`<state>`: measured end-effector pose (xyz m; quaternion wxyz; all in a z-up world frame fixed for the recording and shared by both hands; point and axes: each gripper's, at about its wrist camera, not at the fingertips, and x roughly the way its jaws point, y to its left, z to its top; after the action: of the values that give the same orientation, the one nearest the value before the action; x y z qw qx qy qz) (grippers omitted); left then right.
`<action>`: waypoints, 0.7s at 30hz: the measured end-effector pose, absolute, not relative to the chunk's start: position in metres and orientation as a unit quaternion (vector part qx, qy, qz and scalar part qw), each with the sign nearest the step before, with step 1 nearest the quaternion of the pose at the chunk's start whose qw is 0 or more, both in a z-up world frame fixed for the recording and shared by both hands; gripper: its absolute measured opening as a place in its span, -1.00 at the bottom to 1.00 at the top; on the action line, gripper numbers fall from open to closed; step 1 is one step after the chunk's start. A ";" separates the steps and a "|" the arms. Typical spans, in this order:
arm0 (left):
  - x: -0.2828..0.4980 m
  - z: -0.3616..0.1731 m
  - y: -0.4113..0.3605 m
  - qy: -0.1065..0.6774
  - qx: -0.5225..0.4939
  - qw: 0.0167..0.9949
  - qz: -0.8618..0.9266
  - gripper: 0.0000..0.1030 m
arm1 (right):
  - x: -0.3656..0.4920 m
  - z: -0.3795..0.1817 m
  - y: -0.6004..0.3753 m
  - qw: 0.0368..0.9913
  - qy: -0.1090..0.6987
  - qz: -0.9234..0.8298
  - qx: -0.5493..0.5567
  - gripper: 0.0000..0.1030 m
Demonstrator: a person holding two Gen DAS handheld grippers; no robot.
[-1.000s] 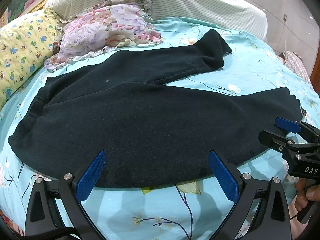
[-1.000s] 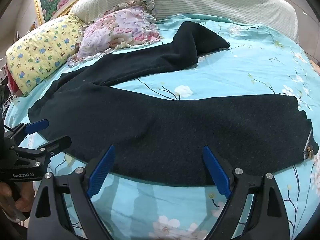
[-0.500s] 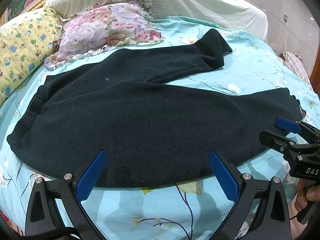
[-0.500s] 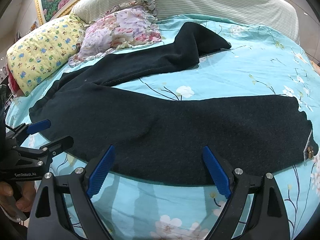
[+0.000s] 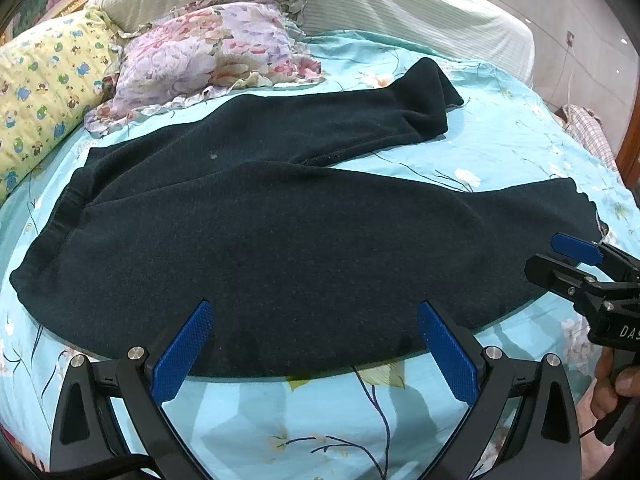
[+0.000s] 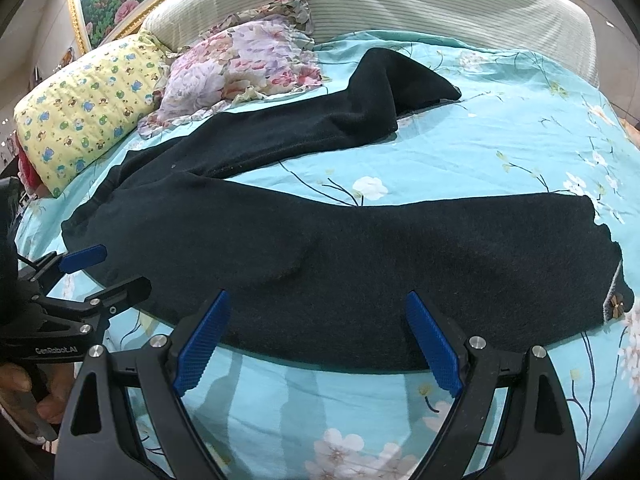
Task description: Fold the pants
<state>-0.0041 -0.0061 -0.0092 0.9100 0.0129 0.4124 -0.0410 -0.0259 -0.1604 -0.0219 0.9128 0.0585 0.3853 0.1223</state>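
Dark pants [image 5: 280, 240] lie spread flat on the turquoise flowered bed sheet [image 5: 500, 140], waistband to the left and the two legs splayed apart to the right. My left gripper [image 5: 314, 312] hovers open over the near edge of the seat part, with nothing between its blue pads. My right gripper [image 6: 316, 298] stands open over the near leg [image 6: 440, 260], close to its front edge, and holds nothing. The far leg [image 6: 360, 112] runs up toward the pillows. Each gripper shows in the other's view: the right gripper [image 5: 544, 254] and the left gripper [image 6: 124, 266], both held by hands.
A yellow patterned pillow [image 5: 36, 92] and a floral pillow [image 5: 200, 60] lie at the head of the bed, in front of a striped headboard [image 5: 400, 12]. A checked cloth [image 5: 588, 128] lies past the bed's right side. Bare sheet stretches between the legs.
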 end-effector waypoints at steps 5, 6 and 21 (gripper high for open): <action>-0.003 -0.008 -0.003 0.414 0.011 0.909 -0.044 0.98 | -0.022 -0.021 -0.165 0.914 0.385 0.116 0.058 0.73; -0.002 -0.008 -0.002 0.414 0.010 0.909 -0.045 0.98 | -0.021 -0.021 -0.165 0.913 0.386 0.116 0.061 0.73; 0.038 0.009 -0.005 0.411 0.035 0.908 -0.078 0.98 | 0.019 0.002 -0.192 0.905 0.391 0.118 0.117 0.73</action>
<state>0.0382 -0.0055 0.0090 0.9076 0.0347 0.4112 -0.0779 0.0192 -0.1917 0.0015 0.9054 0.1167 0.3907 0.1185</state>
